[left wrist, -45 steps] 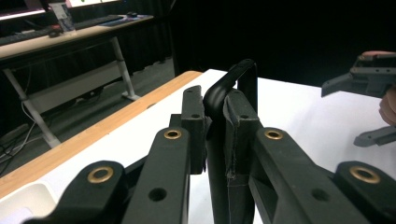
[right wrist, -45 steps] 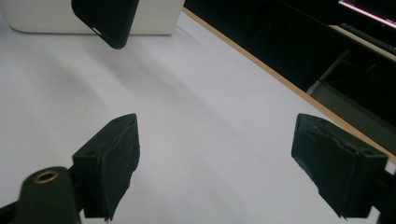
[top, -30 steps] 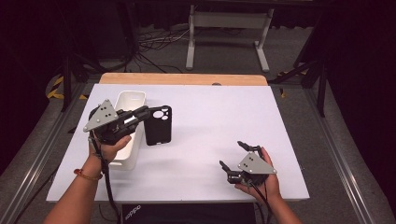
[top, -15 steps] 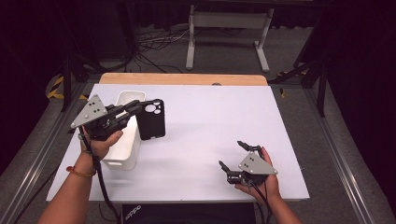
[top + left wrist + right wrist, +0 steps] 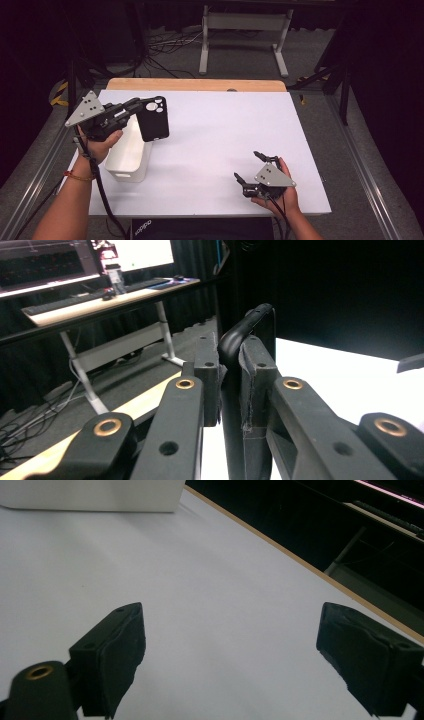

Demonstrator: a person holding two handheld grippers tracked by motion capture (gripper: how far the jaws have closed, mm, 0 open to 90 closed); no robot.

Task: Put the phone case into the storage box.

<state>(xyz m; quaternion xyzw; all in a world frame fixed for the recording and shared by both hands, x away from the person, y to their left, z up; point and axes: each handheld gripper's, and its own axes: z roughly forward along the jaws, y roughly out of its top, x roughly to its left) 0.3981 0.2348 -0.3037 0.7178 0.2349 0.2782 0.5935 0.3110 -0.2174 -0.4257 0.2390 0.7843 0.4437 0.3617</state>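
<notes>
My left gripper (image 5: 136,107) is shut on a black phone case (image 5: 153,119), lifted above the right rim of a white bin (image 5: 129,154) at the table's left. The case hangs with its camera cutout at the top, facing the high camera. In the left gripper view the case (image 5: 248,329) stands edge-on between the two pads, which press on it from both sides. My right gripper (image 5: 249,165) rests in a hand near the table's front right, jaws wide open with only bare white table between them; the right gripper view shows the same at the right gripper (image 5: 250,650).
The white table (image 5: 225,125) has a wooden strip (image 5: 195,84) along its far edge. Beyond it stand a grey metal stand (image 5: 242,30) and cables on the floor. The white bin (image 5: 95,495) shows far off in the right gripper view.
My left hand has carried the phone case leftward and a little up, from over the table beside the bin to above the bin's right rim. The right hand has stayed put.
</notes>
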